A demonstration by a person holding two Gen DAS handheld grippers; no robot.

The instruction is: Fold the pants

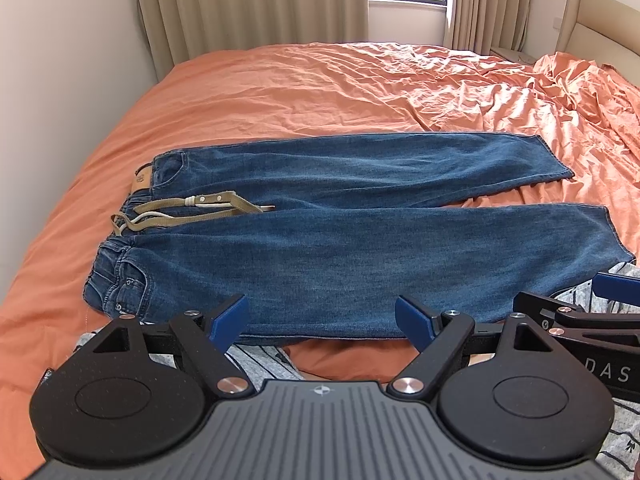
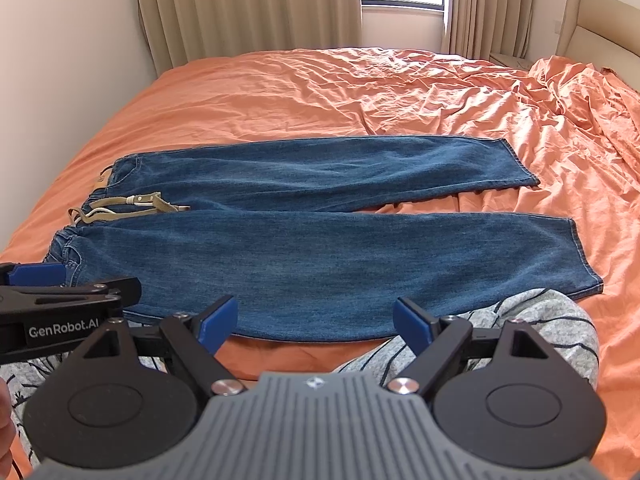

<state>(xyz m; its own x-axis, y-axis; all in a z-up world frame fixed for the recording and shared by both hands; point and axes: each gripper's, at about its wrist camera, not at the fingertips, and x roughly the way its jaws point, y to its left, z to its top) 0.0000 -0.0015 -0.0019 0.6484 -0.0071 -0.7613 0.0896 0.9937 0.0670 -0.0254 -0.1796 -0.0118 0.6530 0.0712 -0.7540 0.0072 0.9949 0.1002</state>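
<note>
Blue jeans (image 1: 340, 248) lie flat on the orange bed, waistband to the left, both legs stretched to the right. A khaki belt (image 1: 192, 210) trails from the waistband. In the right wrist view the same jeans (image 2: 320, 256) fill the middle, with the belt (image 2: 132, 204) at their left end. My left gripper (image 1: 322, 320) hovers open over the near edge of the closer leg, nothing between its blue pads (image 1: 228, 320). My right gripper (image 2: 314, 320) is open too, just short of that leg's near edge. Each gripper shows at the side of the other's view.
The orange bedsheet (image 1: 360, 92) is wrinkled, bunched at the right. A beige headboard (image 1: 592, 20) stands at the far right, curtains (image 1: 248, 0) and a window behind. A person's grey patterned trouser knees (image 2: 540, 320) press against the near bed edge. A white wall runs along the left.
</note>
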